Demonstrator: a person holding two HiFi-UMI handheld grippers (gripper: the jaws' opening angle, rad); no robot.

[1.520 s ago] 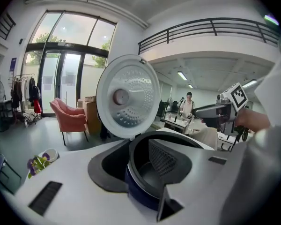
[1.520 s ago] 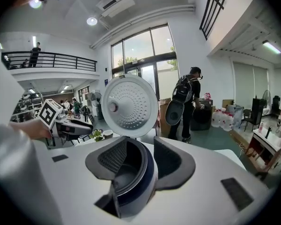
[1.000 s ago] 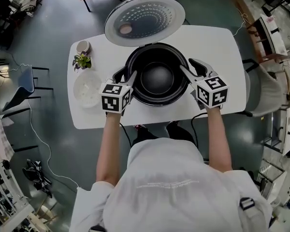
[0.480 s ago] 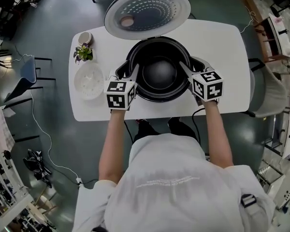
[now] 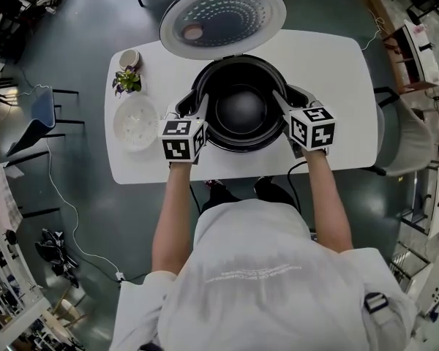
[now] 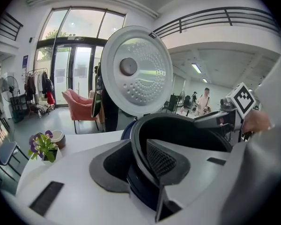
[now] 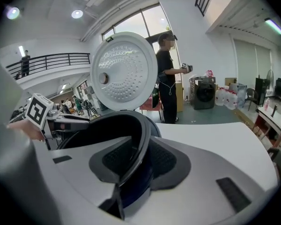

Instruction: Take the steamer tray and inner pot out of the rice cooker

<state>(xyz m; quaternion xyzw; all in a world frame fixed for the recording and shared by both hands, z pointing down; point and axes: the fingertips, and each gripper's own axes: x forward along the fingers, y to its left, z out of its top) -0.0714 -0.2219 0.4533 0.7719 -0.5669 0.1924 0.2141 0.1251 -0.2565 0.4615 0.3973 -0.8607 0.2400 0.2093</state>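
The black inner pot [image 5: 240, 112] sits in the open rice cooker, whose lid [image 5: 223, 19] stands up behind it. My left gripper [image 5: 199, 108] straddles the pot's left rim [image 6: 136, 125], one pad inside and one outside. On the opposite side my right gripper [image 5: 282, 101] straddles the right rim [image 7: 143, 125] the same way. Both pairs of jaws have just been closing, and their pads now press on the rim. The white steamer tray [image 5: 135, 121] lies on the table left of the cooker, apart from both grippers.
A small potted plant [image 5: 126, 81] and a cup [image 5: 128, 57] stand at the back left of the white table [image 5: 329, 57]. A cable hangs off the front edge. In the right gripper view a person [image 7: 167, 76] stands beyond the table.
The right gripper has dropped a little onto the pot's right rim. Both pairs of jaws have narrowed around the rim. The left gripper has stayed at the left rim.
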